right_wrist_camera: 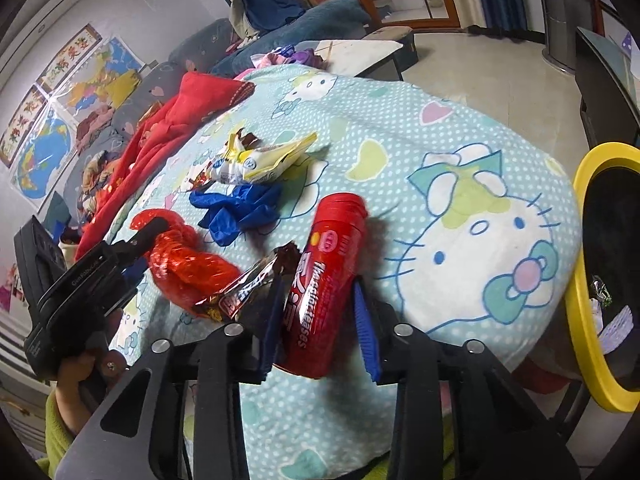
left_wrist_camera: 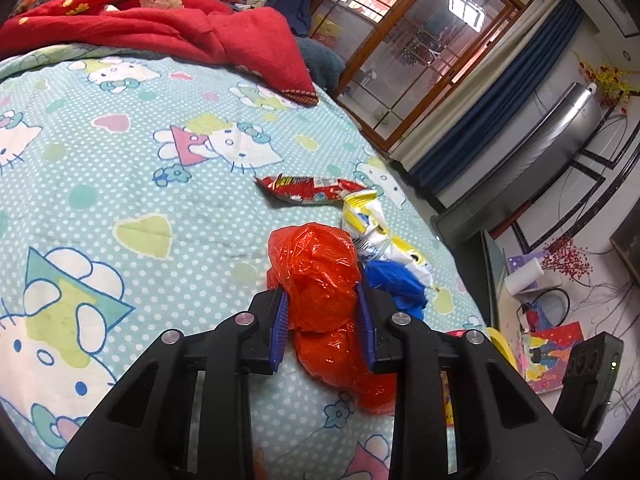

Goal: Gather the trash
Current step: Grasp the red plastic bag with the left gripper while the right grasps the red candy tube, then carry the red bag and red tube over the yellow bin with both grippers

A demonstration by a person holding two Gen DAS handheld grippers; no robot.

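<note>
pickup step: left gripper pinches orange bag; right gripper brackets red tube, contact unclear. next, carry both to yellow-rimmed bin.

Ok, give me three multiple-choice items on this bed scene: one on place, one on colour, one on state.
1. The blue glove lies:
A. on the bedspread
B. in the bin
C. on the floor

2. The bin rim is:
A. green
B. yellow
C. white

3. The left gripper is:
A. open over bare bedspread
B. closing on the orange bag
C. holding the glove

Answers: 1 A, it rests on the spotted cover beside the wrappers. 2 B, a yellow ring edges the dark bin. 3 B, both pads press the crumpled bag's sides.
</note>
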